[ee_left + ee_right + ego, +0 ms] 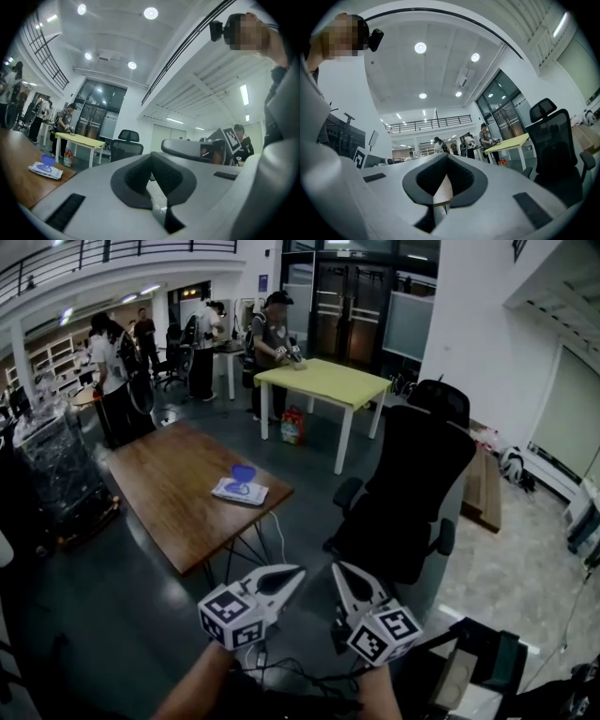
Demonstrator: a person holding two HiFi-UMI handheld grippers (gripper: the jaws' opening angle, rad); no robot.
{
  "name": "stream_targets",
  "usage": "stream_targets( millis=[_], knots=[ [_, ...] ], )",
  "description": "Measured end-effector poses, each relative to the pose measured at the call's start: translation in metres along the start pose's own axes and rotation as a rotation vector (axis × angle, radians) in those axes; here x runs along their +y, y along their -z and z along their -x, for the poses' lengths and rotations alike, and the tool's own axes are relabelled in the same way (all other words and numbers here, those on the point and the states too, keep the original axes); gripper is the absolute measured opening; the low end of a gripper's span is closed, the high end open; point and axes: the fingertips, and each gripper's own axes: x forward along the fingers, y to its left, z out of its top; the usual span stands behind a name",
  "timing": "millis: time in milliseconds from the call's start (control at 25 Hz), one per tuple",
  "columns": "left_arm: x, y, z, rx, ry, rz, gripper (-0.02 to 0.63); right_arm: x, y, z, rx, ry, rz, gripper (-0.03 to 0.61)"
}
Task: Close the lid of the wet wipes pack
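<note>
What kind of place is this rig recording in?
Probably an open-plan office or lab hall: a brown wooden table, a yellow table with a person working at it, a black office chair, and a railed mezzanine.

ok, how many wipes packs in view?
1: pack on the brown table, near its right edge, blue lid up. Things on the far yellow table are too small to tell.

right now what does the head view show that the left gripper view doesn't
Head view only: the left gripper from outside with its marker cube, and the whole brown table. Left gripper view only: its jaws close up, shut with nothing between them, plus the ceiling lights. Both: the wet wipes pack lying on that table with its blue lid up, and the yellow table behind.
</note>
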Motion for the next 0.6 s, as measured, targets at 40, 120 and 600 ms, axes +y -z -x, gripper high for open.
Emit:
stream_targets(
  millis=[40,120,600],
  knots=[
    [0.004,0.002,0.0,0.006,-0.007,0.003,-0.003,-0.002,0.002,-0.003,0.002,-0.002,-0.005,0.0],
    [0.014,0.006,0.001,0.013,-0.02,0.008,-0.003,-0.006,0.008,-0.01,0.009,-0.005,-0.013,0.0],
    [0.118,0.009,-0.003,0.003,-0.067,0.057,-0.003,-0.031,0.04,-0.103,0.1,-0.004,-0.004,0.0]
  ],
)
